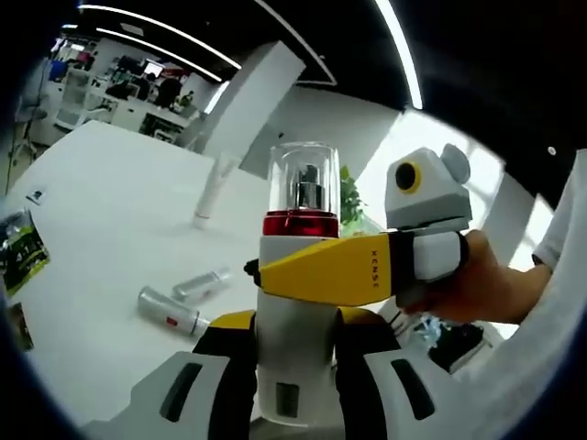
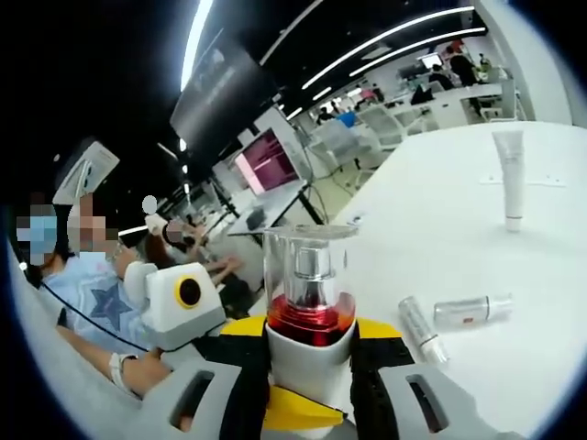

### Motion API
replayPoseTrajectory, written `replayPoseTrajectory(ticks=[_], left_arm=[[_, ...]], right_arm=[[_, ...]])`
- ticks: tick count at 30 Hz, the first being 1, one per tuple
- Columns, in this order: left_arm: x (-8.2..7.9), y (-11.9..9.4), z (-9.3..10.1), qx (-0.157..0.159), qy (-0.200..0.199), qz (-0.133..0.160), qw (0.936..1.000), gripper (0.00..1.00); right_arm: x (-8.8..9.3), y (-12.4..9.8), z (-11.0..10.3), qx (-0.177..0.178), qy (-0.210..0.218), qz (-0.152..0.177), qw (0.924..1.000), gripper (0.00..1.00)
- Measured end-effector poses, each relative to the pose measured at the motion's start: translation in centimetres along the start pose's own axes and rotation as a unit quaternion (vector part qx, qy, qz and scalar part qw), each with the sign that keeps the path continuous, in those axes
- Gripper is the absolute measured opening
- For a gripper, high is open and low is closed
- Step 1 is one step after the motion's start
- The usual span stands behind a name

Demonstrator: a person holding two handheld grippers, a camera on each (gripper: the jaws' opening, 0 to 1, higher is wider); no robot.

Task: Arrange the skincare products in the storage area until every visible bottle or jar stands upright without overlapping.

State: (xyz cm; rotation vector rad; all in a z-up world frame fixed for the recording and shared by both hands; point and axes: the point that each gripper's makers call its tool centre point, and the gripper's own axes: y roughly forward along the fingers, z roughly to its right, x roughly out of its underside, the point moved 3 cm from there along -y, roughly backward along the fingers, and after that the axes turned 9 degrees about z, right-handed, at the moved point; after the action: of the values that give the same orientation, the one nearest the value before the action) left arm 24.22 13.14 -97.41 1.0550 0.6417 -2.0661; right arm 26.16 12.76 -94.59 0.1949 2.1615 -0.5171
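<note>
A white pump bottle (image 1: 295, 266) with a red band and a clear cap stands upright between my left gripper's (image 1: 293, 353) black pads, which are shut on its lower body. My right gripper (image 1: 321, 270) comes in from the right, one yellow finger across the bottle just under the red band. In the right gripper view, my right gripper (image 2: 310, 357) is shut on the same bottle (image 2: 309, 302). On the white table, a white tube (image 1: 213, 188) (image 2: 511, 179) stands upright. Two small silver bottles (image 1: 170, 312) (image 1: 202, 284) (image 2: 422, 332) (image 2: 472, 312) lie on their sides.
Printed cards (image 1: 20, 252) lie at the table's (image 1: 110, 202) left edge. A person's hand (image 1: 477, 280) holds the right gripper. A green plant (image 1: 350, 197) stands behind the bottle. Several people (image 2: 87, 275) sit beyond the table's edge, with office desks (image 2: 431, 101) farther back.
</note>
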Motion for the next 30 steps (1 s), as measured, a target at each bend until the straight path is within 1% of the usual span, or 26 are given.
replayPoseTrajectory(ticks=[6,14,16,18,19,22,25,30], left_arm=[[0.8,-0.3,0.2,0.008,0.000,-0.008,0.9999,0.27],[1.2,-0.4,0.6,0.029,0.003,-0.012,0.9995,0.28],[1.6,-0.3,0.8,0.035,0.004,-0.022,0.9991,0.31],[2.0,-0.2,0.9,0.038,0.002,-0.028,0.9989,0.39],[2.0,-0.2,1.0,0.039,0.000,-0.027,0.9989,0.41],[2.2,-0.1,1.2,0.046,0.001,-0.031,0.9984,0.39],[2.1,-0.1,1.3,0.050,0.001,-0.033,0.9982,0.39],[1.6,-0.1,1.3,0.053,-0.002,-0.020,0.9984,0.33]], right_arm=[[0.7,-0.3,-0.2,-0.010,-0.010,-0.005,0.9999,0.31],[0.8,-0.8,-0.5,-0.026,-0.027,0.001,0.9993,0.30],[0.7,-0.9,-0.6,-0.028,-0.036,0.005,0.9990,0.30],[0.5,-1.0,-0.6,-0.028,-0.041,0.010,0.9987,0.30],[0.4,-0.9,-0.7,-0.032,-0.045,0.012,0.9984,0.30],[0.2,-1.0,-1.3,-0.047,-0.053,0.018,0.9973,0.30],[0.0,-1.1,-1.9,-0.060,-0.051,0.025,0.9966,0.31],[-0.2,-1.1,-2.4,-0.067,-0.051,0.029,0.9960,0.31]])
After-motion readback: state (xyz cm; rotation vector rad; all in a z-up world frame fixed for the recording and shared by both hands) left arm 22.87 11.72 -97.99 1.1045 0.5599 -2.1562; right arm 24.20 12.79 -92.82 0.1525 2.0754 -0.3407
